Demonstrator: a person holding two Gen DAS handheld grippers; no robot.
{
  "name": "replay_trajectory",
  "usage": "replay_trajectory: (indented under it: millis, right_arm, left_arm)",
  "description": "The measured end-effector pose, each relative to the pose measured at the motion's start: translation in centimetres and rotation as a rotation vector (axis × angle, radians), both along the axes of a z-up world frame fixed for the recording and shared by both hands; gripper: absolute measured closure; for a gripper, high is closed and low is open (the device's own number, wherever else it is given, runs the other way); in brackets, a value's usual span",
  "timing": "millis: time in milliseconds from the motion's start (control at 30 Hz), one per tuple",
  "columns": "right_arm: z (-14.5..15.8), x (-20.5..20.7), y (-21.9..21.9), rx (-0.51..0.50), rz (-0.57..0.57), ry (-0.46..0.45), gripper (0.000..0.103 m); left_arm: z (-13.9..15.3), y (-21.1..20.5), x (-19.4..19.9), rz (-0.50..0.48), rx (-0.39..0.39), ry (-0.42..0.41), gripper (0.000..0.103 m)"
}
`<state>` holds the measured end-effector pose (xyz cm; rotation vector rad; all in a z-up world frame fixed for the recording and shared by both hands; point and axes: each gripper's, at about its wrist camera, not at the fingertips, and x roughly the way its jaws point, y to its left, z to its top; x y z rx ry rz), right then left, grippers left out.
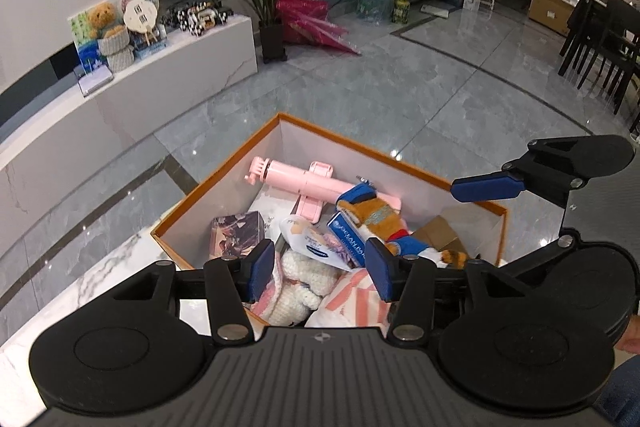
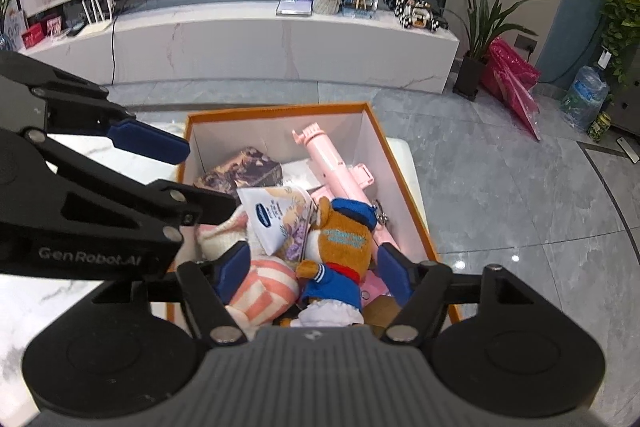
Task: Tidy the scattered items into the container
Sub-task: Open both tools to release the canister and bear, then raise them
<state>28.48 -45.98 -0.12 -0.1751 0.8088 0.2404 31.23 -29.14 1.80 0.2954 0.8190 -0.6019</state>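
Two grippers hang over the box [image 2: 280, 113], and I hold nothing in either one. My left gripper [image 1: 318, 269] has its blue fingers [image 1: 262, 269] apart, a small gap, with only air between them. My right gripper [image 2: 314, 273] stands wider, and its fingers sit on each side of the bear [image 2: 340, 247] but do not press on it, so I think the bear is let go. All the things I can see are in the box, which sits on a white marble table [image 2: 60, 291]. The bear in its blue coat lies on top, near the right wall. Beside it lies a striped soft toy [image 2: 262, 285], and a white woolly toy [image 1: 298, 289] lies by that. These three look soft and light, so I would pinch them in the fat middle and they would squash, not break. A pink plastic stick [image 2: 332, 157] leans at the back; it looks hard and smooth, so I would grab it across the thick tube. A white pouch [image 2: 276, 213] looks floppy and slippery, best taken by an edge. A dark little box [image 2: 244, 169] looks stiff, easy to hold by its flat sides. I see nothing left on the table, so I think the job is nearly done.
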Motion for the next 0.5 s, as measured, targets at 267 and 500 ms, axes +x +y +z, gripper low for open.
replay_trajectory:
  millis: [267,500]
  right_arm:
    - [1.3,-3.0,0.6,0.016,-0.046,-0.092,0.018]
    - [2.3,-4.8,0.5,0.073,-0.095,-0.17,0.012]
  left_arm:
    - [1.1,1.9,-2.1,0.072,-0.088,-0.035,0.034]
    - [2.1,3.0,-3.7,0.146,-0.147,-0.089,0.028]
